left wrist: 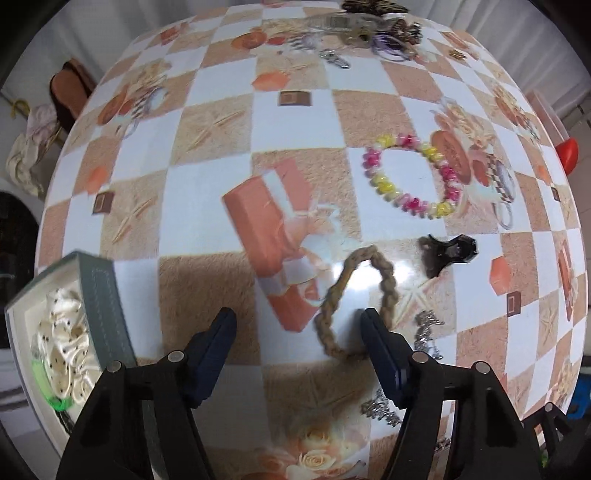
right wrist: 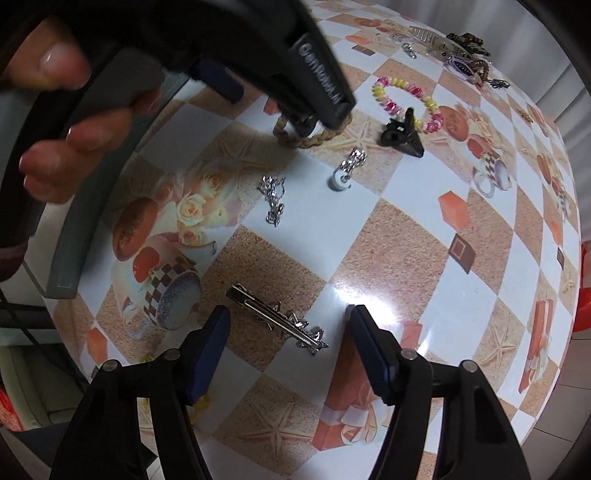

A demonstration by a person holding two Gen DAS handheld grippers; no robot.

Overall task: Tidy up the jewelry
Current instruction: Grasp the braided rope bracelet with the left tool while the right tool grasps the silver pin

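Left wrist view first: the left gripper (left wrist: 299,328) points down over the table (left wrist: 207,122), its jaws apart and gripping nothing, and the braided tan loop (left wrist: 354,302) lies between the fingertips, its far side just beside the right-hand pad. Nothing pinched yet! At the table's near left edge sits the grey jewelry box (left wrist: 99,295), a cream dotted scrunchie (left wrist: 62,343) inside with a green band (left wrist: 48,384) beside it. Further in, the pink and yellow bead bracelet (left wrist: 413,173) lies flat, and a black claw clip (left wrist: 448,253) rests between it and the braid. Silver chain pieces (left wrist: 426,332) lie just right of the loop. Along the far edge, a pile of clips and rings (left wrist: 369,33) is too blurred to sort.

Over to the right wrist view: the right gripper (right wrist: 288,325) hangs open and empty too, with the silver star hair clip (right wrist: 277,321) lying on the table between its fingers, untouched. A hand (right wrist: 62,122) holds the other tool at upper left. Beyond, a small white charm on a chain (right wrist: 345,171) lies mid-table.
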